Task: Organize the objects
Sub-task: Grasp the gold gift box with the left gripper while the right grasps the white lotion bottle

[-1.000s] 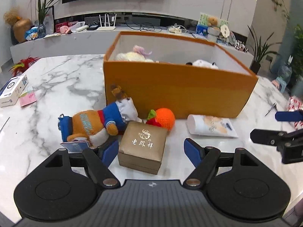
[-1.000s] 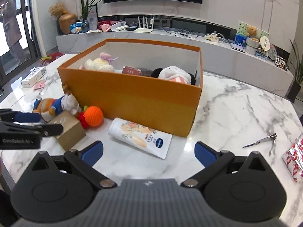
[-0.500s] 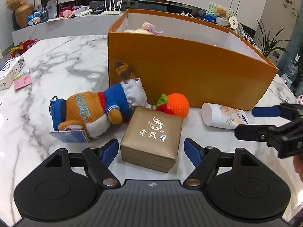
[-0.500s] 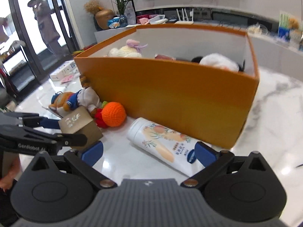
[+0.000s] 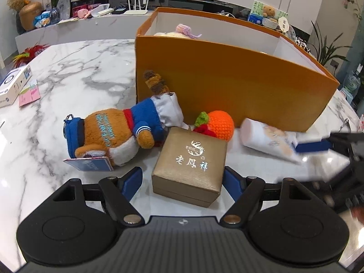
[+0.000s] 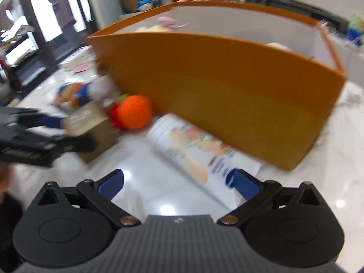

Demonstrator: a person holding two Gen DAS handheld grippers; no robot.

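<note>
**Gold box and tube: both tongs lining up**

Gold, faintly ribbed and stiff-cornered, the box [image 5: 190,166] is sitting square between the spread fingers of the left tongs [image 5: 183,180], with neither pad touching it yet. Closing on its flat side walls, low and level, looks the sound way to lift it, since the lid seam runs near the base.

Right tongs [image 6: 178,182] are also gaping, with the tube [image 6: 195,150] lying just ahead and slightly right of them; the right pad is overlapping its flat crimped end, though blur is hiding whether they touch. Glossy, round and soft, it may roll or squash, so I'd judge a gentle pinch across the body best.

Beyond the left tongs, a plush bear [image 5: 118,132] and a crocheted orange [image 5: 219,125] are resting against the smooth orange bin [image 5: 227,86], where everything probably belongs. Marble worktop [image 5: 68,79] is looking slick.
</note>
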